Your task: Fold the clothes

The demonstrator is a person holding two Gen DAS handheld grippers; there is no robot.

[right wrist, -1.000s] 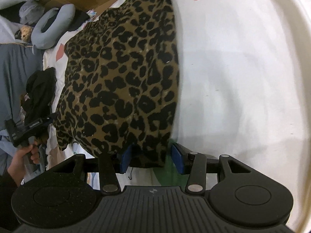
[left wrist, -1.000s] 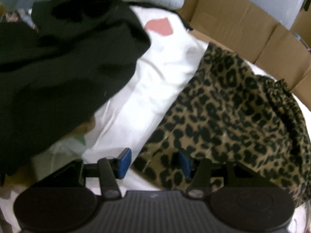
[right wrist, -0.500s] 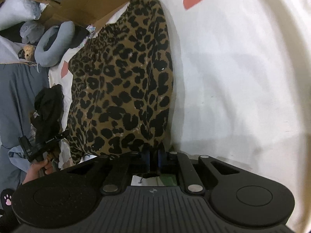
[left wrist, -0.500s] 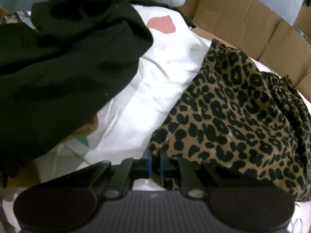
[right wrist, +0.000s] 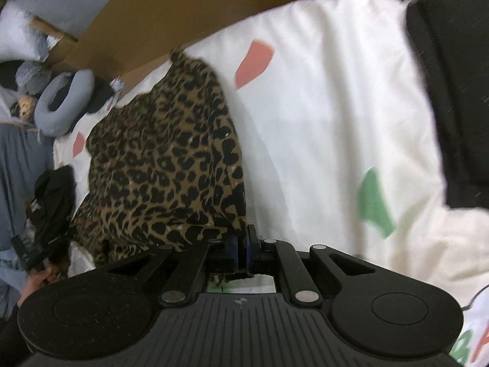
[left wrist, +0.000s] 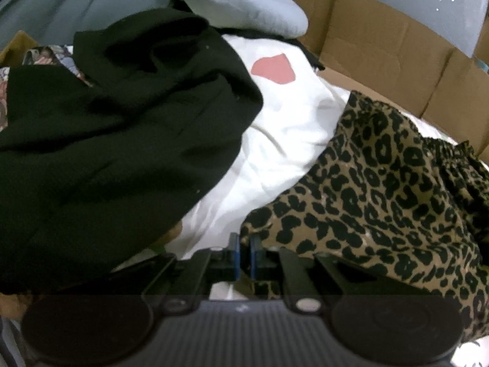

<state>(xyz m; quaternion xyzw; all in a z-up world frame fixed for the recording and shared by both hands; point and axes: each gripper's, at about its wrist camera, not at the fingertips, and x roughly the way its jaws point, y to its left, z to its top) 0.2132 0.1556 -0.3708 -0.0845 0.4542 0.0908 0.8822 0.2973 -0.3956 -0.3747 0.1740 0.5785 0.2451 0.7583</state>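
A leopard-print garment (left wrist: 382,189) lies on a white sheet (left wrist: 284,134) with coloured patches. It also shows in the right wrist view (right wrist: 165,159), its near hem lifted off the sheet. My left gripper (left wrist: 243,252) is shut on one near corner of the garment. My right gripper (right wrist: 242,249) is shut on the other near corner. The far elastic waistband (left wrist: 452,156) rests on the sheet by the cardboard.
A pile of black clothing (left wrist: 116,128) lies left of the garment. A light blue neck pillow (left wrist: 244,12) sits behind it. A cardboard wall (left wrist: 382,46) borders the far edge. A black item (right wrist: 452,76) lies at the sheet's right side.
Both grippers went from open around the garment's near hem to shut on it. They have since lifted the hem, and the right view has swung toward the right.
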